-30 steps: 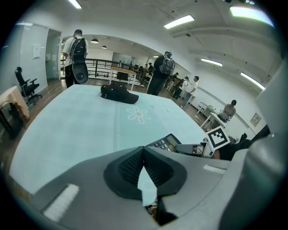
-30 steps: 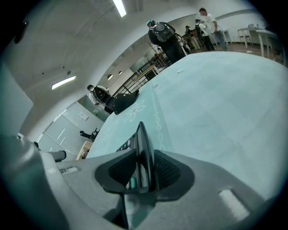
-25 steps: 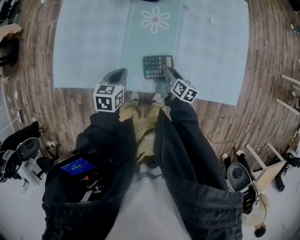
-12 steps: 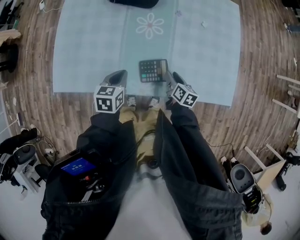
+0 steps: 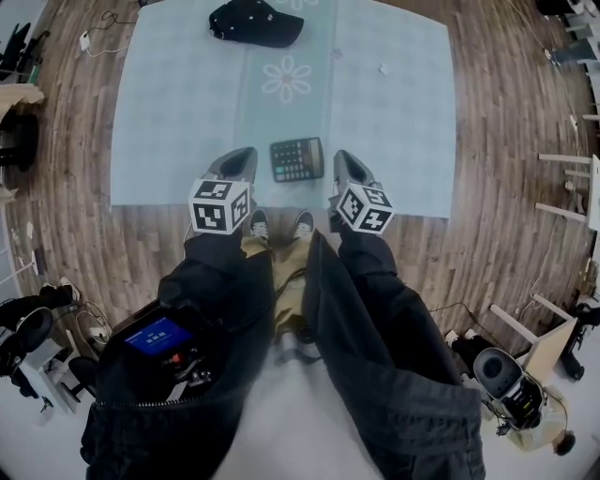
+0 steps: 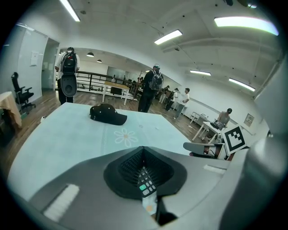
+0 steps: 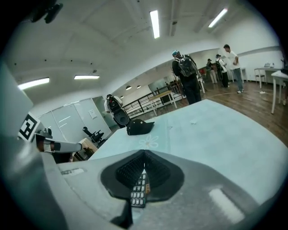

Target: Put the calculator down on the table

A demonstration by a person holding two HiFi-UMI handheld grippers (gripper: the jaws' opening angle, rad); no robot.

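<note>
**Pale-clothed table (image 5: 178, 112) with a calculator (image 5: 297, 159) lying between two closed tongs**

Wood floor (image 5: 497, 141) surrounds a table covered in a pale blue-green cloth, seen from above the person's head. A dark calculator lies flat with its keys up, close to the near edge of the cloth. It sits just below a white flower print (image 5: 287, 80). A black cap (image 5: 255, 21) rests at the far edge, well apart from the calculator.

The left tongs (image 5: 241, 156) hover just to the left of the calculator and the right tongs (image 5: 344, 161) just to its right. Neither touches it. Each pair carries a cube (image 5: 220, 206) with black and white square markers and is held by an arm in a dark sleeve (image 5: 225, 281). The person's shoes (image 5: 258, 225) show between the arms.

Seen along the left tongs, the jaws are pressed together and grip nothing. A strip of the calculator's keys shows beneath them, through the notch. Seen along the right tongs, the jaws have just been closing and now meet with nothing between them. The calculator's keys show below them too.

Beyond the table, several people (image 6: 155, 87) stand in a bright open room with strip lights on the ceiling.
</note>
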